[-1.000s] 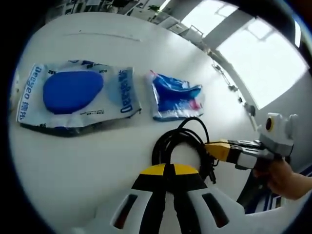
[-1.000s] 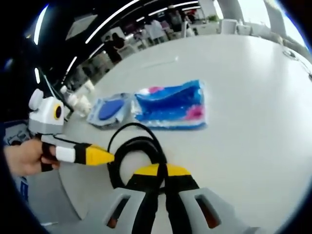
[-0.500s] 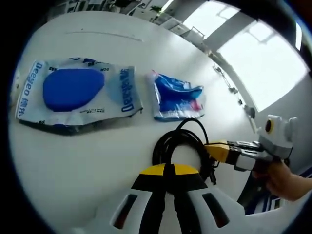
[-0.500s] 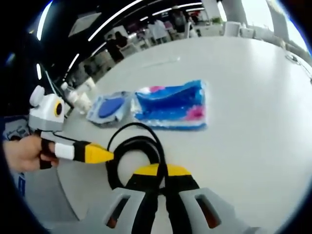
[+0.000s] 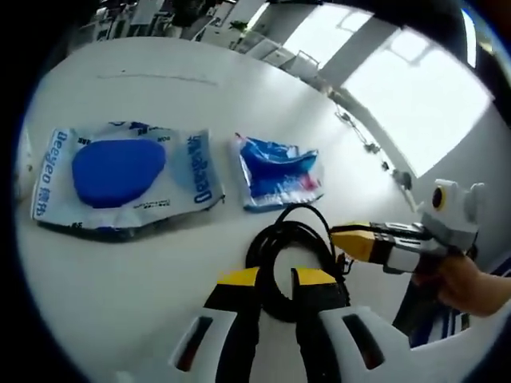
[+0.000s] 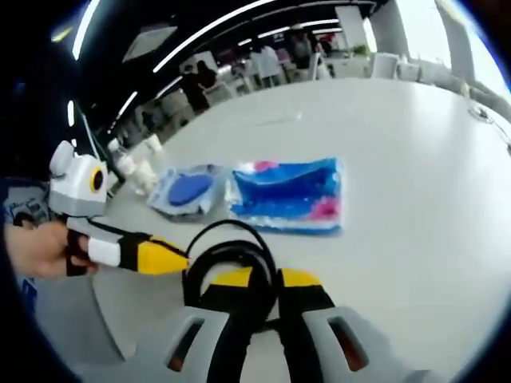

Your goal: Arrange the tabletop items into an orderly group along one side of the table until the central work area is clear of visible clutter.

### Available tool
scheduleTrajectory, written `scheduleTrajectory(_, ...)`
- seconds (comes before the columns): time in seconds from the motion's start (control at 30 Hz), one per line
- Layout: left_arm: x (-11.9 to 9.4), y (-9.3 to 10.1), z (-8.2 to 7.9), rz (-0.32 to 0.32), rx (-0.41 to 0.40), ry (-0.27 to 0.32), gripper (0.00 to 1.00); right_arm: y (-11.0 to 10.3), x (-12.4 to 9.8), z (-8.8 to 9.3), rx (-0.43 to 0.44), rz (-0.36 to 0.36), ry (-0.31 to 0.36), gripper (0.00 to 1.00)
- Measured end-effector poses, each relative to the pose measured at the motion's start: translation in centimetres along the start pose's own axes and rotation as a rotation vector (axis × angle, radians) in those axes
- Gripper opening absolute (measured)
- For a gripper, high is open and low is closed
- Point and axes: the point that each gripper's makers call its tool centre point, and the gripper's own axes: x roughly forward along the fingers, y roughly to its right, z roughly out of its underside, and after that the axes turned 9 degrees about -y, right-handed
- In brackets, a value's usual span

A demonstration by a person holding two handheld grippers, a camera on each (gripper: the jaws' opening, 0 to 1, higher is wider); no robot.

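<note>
On the white desk [image 5: 120, 295]: two blue plastic packets, one large [image 5: 120, 171], one small [image 5: 277, 169], and one coiled black cable [image 5: 291, 251].

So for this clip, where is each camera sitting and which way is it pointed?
Left gripper view: rides the left gripper, looking down its parted jaws over the white table at a coiled black cable, a Deegeo pack and a blue pouch; the right gripper and a hand enter from the right.
Right gripper view: rides the right gripper, facing the same table from the opposite side; the left gripper and its hand enter from the left.
Shared: cable, both packs, table.
</note>
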Motion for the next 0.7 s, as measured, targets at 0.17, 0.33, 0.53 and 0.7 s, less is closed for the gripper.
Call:
scheduleTrajectory(0.17,-0.6,0.3,-0.8,-0.015,0.079,0.046,0.34,-0.3,-0.2,-0.8,-0.002,0.0,0.052,0.27)
scheduleTrajectory(0.33,-0.9,-0.1,-0.8,-0.027,0.076,0.047,0.51,-1.1,-0.5,-1.2,-0.032,-0.031,0.08,0.47)
scheduleTrajectory(0.53,-1.2,-1.6,0.5,-0.114,0.109,0.007,0.83,-1.0,-0.6,-0.4,-0.041,-0.025,0.081,0.73)
scheduleTrajectory(0.7,-1.9,-1.6,0.4,-0.109,0.121,0.027,0.89,-0.4,-0.8,0.2,-0.015,-0.019,0.067,0.78)
